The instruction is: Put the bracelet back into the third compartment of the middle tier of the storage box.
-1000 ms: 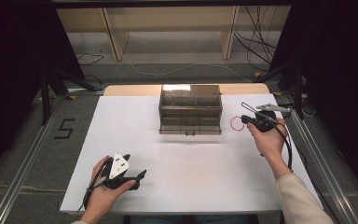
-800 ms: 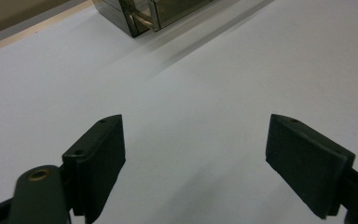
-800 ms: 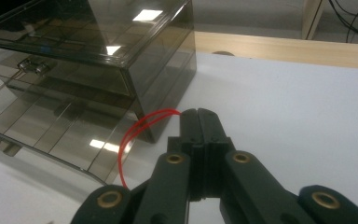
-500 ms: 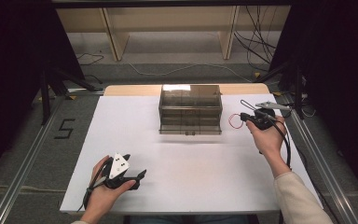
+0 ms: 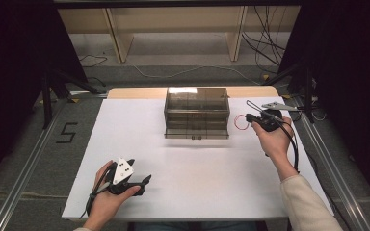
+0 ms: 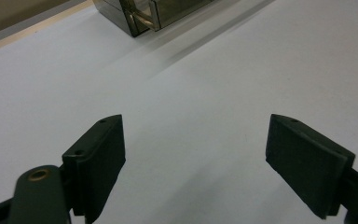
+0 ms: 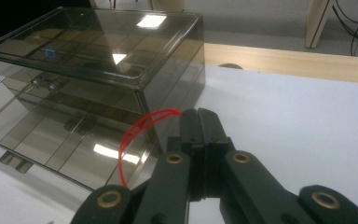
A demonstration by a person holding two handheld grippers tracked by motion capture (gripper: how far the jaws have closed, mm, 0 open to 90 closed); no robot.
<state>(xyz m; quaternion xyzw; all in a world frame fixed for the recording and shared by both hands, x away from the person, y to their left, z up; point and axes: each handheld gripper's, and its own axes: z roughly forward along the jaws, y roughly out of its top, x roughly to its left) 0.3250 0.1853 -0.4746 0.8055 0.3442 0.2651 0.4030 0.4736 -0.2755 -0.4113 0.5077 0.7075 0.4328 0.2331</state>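
The right claw (image 7: 199, 114) is clamped on a thin red rubber-band loop (image 7: 137, 128), just right of the smoked transparent plastic drawer box (image 5: 196, 113) on the white table (image 5: 197, 183). The left claw (image 6: 193, 161) gapes, holding nothing. On the floor a black "5" (image 5: 67, 132).

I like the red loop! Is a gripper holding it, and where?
Yes. The right gripper pinches the red rubber band by one end, and the rest loops free. The left gripper holds nothing.

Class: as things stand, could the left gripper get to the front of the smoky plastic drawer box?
Probably yes: the left gripper is open and bare white table lies between it and the drawer box.
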